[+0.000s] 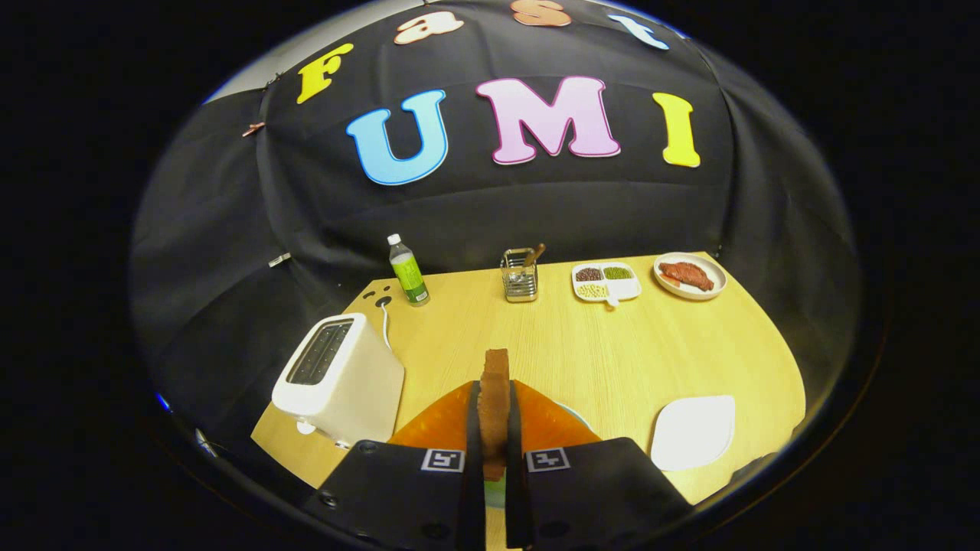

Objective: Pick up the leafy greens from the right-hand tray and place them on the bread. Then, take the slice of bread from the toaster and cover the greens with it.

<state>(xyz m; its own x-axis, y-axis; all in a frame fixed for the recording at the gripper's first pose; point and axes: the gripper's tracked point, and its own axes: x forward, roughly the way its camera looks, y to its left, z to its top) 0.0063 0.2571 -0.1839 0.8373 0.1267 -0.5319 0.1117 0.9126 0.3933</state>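
My gripper is shut on a brown slice of bread, held edge-on and upright between both fingers, its top sticking out past the fingertips. Right below it lies an orange tray, mostly covered by the fingers. A small sliver of green shows low in the gap between the fingers; I cannot tell what it is. The white toaster stands to the left of the fingers with its dark slots facing up. The white right-hand tray lies bare to the right of the fingers.
At the back of the wooden table stand a green-labelled bottle, a wire utensil holder, a divided white dish of beans and a plate with meat. The toaster's white cord runs toward the back left corner.
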